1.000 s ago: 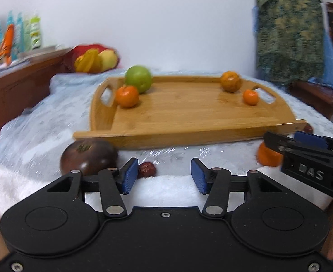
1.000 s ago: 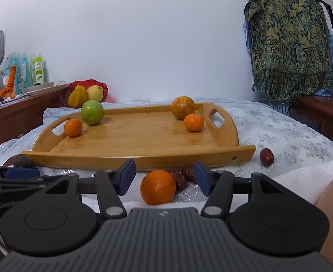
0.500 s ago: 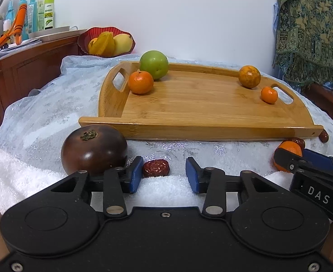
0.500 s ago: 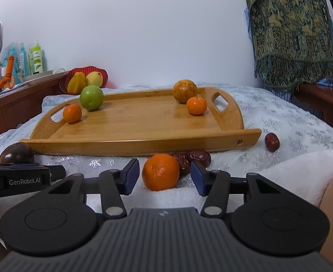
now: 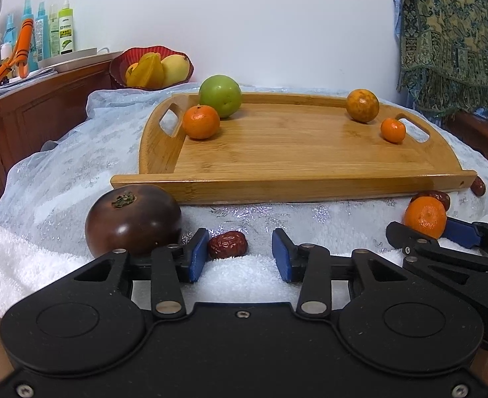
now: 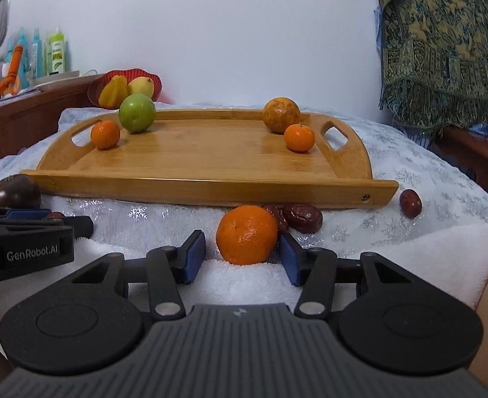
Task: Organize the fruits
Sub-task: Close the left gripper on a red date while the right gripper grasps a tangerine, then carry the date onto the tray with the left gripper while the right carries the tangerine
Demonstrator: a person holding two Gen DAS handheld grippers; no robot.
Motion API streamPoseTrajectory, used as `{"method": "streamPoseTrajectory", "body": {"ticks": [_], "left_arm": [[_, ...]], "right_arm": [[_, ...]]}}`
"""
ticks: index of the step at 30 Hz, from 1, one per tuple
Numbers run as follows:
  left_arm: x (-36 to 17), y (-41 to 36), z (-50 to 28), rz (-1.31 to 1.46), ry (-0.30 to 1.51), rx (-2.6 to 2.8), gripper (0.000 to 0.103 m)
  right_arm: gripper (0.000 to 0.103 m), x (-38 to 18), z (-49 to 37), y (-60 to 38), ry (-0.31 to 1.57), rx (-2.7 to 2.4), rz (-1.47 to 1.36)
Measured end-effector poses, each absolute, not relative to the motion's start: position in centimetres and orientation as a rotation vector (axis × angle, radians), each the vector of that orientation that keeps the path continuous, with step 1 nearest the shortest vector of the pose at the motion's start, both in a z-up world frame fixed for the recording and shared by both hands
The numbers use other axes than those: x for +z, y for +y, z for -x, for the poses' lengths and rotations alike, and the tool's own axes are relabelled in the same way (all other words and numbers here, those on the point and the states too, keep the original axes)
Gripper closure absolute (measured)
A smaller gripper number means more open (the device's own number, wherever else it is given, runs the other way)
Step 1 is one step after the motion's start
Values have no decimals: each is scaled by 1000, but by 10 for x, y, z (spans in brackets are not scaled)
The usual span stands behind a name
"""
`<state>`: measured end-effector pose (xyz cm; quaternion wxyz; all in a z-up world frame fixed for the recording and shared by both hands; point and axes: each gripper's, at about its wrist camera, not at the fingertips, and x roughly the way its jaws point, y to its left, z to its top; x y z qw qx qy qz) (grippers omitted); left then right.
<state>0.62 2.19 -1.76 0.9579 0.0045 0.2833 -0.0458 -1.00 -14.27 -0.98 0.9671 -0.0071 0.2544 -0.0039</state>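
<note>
Varnished bamboo tray, smooth with a soft sheen; fluffy white terry towel; glittery lace tablecloth; glossy dark tomato; wrinkled red date; matt black plastic left gripper.

Right tongs closing, straddling mandarin; gap remains

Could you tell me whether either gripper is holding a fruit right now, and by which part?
Neither holds anything. The left gripper stands open around the red date, the right gripper around the tangerine; gaps remain, though both have been closing.
</note>
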Motion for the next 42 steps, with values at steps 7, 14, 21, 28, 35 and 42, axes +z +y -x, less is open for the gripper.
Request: {"method": "streamPoseTrajectory", "body": {"ticks": [7, 14, 21, 28, 35, 42], "left_arm": [[-16, 19, -5, -17, 561, -86, 79], [-11, 2, 8, -113, 507, -119, 80], [4, -1, 3, -75, 504, -154, 80], [21, -4, -17, -56, 489, -158, 80], [36, -4, -51, -42, 482, -158, 80], [36, 2, -89, -27, 511, -143, 80]], "right_arm": [[55, -10, 10, -142, 507, -12, 17], [63, -4, 14, -148, 508, 12, 6], [63, 5, 21, -150, 473, 41, 7], [63, 19, 13, -157, 435, 40, -5], [63, 31, -13, -170, 414, 21, -31], [63, 34, -45, -186, 435, -23, -57]]}}
